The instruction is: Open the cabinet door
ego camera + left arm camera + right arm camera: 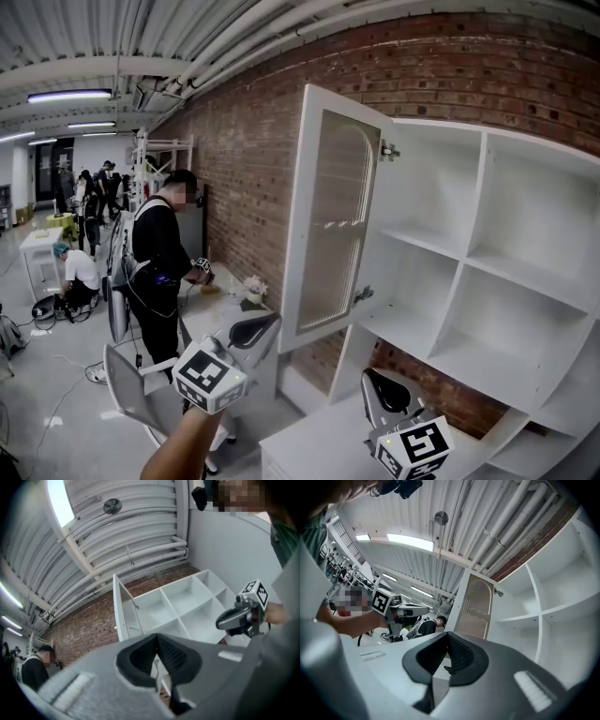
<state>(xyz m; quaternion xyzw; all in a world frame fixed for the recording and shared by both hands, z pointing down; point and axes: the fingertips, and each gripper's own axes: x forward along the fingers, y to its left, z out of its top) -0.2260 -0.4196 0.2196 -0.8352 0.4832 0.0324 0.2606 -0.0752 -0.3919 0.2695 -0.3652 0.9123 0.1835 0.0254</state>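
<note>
The white cabinet door (333, 220), with its ribbed glass panel, stands swung wide open to the left of the empty white shelf compartments (469, 262). Its small handle (364, 294) shows on the inner edge. My left gripper (267, 324) is shut and holds nothing; it hangs below and left of the door, apart from it. My right gripper (382, 377) sits low under the shelves, its jaws together and empty. The left gripper view shows the door (121, 616) edge-on and the right gripper (222, 620) at the right. In the right gripper view the door (476, 606) stands beyond the left gripper (419, 610).
A brick wall (253, 169) runs behind the cabinet. A person in black (161, 253) stands at a white counter (211, 314) to the left. A grey chair (131, 384) is below them. A white top (319, 441) lies beneath my grippers. More people stand far left.
</note>
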